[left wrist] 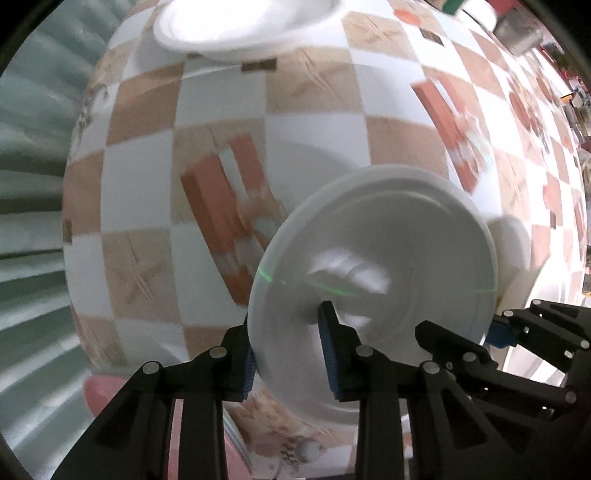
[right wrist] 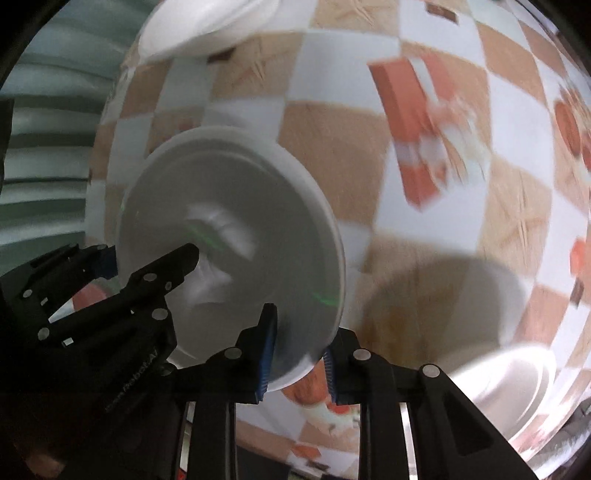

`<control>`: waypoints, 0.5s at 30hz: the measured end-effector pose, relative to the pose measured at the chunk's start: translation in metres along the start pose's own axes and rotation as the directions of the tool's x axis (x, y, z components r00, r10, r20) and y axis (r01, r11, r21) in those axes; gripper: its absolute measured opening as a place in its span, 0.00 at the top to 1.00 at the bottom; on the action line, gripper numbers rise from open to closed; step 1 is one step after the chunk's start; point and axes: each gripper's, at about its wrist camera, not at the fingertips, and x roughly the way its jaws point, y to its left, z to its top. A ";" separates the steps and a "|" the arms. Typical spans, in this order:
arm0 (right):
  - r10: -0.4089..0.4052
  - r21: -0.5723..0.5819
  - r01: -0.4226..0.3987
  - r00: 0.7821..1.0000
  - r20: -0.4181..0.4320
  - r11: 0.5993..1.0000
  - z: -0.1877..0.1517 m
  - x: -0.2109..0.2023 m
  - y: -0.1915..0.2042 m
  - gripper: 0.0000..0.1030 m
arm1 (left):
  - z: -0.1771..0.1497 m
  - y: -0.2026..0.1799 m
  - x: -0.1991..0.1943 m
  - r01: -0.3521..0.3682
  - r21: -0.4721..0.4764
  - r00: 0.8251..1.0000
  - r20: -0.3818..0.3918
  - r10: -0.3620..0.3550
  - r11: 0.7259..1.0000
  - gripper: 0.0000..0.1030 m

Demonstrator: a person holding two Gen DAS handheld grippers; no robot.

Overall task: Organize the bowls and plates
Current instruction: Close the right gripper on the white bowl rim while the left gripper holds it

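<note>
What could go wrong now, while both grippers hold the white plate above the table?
1. The left gripper and the right gripper each pinch only the rim of the white plate, on opposite sides. If the hands drift apart or twist, it may slip out.
2. The plate hangs tilted above the checkered tablecloth, so a slip would probably drop it edge first.
3. Another white plate lies at the table's far edge; a careless placement could knock it.
</note>
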 end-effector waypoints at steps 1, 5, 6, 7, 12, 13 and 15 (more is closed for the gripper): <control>-0.001 0.001 0.001 1.000 -0.003 1.000 -0.006 0.002 -0.002 0.76 | -0.002 -0.002 0.000 -0.003 -0.001 1.000 -0.003 0.003 1.000 0.68; -0.003 0.003 0.003 1.000 -0.014 1.000 -0.018 0.007 -0.001 0.76 | -0.014 -0.010 -0.007 -0.016 -0.001 1.000 0.015 0.016 1.000 0.68; -0.003 0.000 0.003 1.000 -0.010 1.000 -0.020 0.006 -0.001 0.76 | -0.005 0.000 -0.015 -0.018 -0.004 1.000 0.025 0.018 1.000 0.68; -0.001 -0.003 0.001 1.000 -0.005 1.000 -0.025 0.003 -0.002 0.76 | -0.005 -0.001 -0.019 -0.020 -0.008 0.999 0.036 0.021 1.000 0.68; 0.007 -0.012 -0.007 1.000 0.029 1.000 -0.038 -0.013 0.001 0.76 | -0.015 -0.003 -0.040 -0.029 -0.017 0.996 0.089 0.030 0.999 0.68; 0.009 -0.012 -0.008 0.999 0.037 1.000 -0.038 -0.016 0.002 0.76 | -0.016 -0.005 -0.044 -0.029 -0.015 0.995 0.097 0.030 0.999 0.68; 0.017 -0.010 -0.016 0.998 0.054 1.000 -0.042 -0.026 -0.006 0.76 | -0.035 -0.001 -0.056 -0.021 -0.006 0.993 0.113 0.021 1.000 0.68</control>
